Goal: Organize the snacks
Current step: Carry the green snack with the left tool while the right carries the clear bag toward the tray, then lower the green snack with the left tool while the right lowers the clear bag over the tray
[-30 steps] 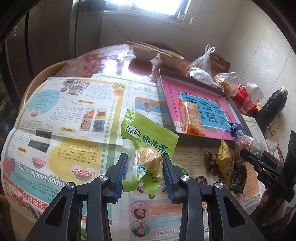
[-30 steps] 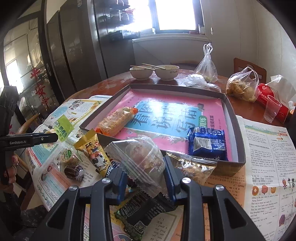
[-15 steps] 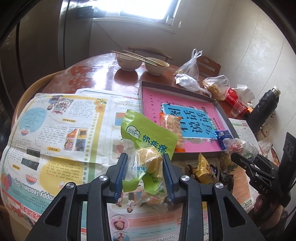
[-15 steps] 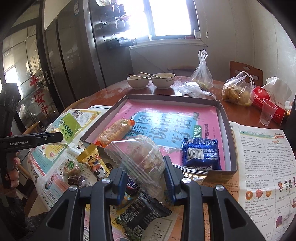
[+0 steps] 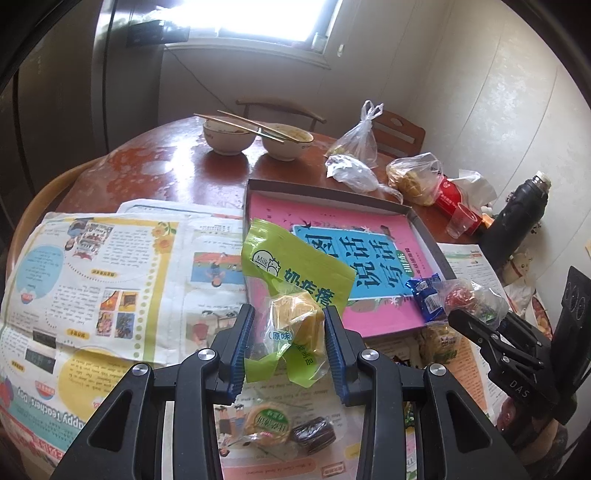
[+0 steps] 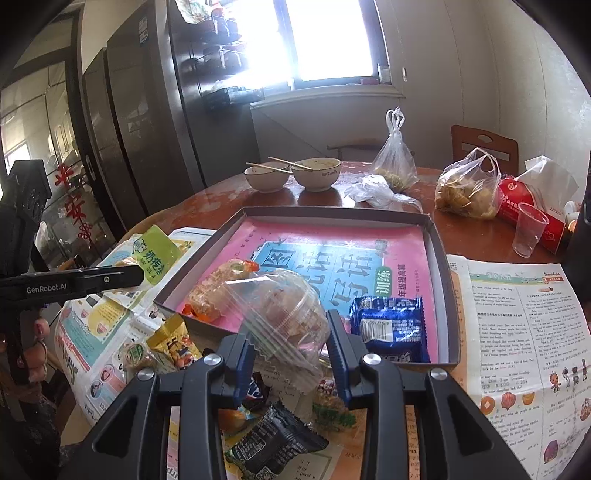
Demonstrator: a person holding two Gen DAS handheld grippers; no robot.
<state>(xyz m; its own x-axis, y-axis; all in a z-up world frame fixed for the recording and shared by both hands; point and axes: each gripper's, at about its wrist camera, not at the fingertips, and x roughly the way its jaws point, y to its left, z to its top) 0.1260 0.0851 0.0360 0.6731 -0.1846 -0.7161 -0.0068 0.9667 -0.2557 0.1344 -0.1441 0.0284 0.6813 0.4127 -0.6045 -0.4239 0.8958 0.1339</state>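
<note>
The left hand-held gripper [image 5: 288, 345] pinches a light, crinkly green foil snack pouch [image 5: 295, 291] by its yellow cake, above the newspaper-covered worktop [image 5: 110, 280]. The right hand-held gripper [image 6: 291, 350] clamps a soft clear plastic snack bag [image 6: 280, 314], slippery and crushable, at the shallow grey cardboard tray [image 6: 441, 273]'s near edge. Its contents are unclear.

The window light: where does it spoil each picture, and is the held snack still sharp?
Left wrist view: window blown white, glare on the table; green snack packet sharp. Right wrist view: window washes out the shelves; clear snack bag readable; edges bend.
</note>
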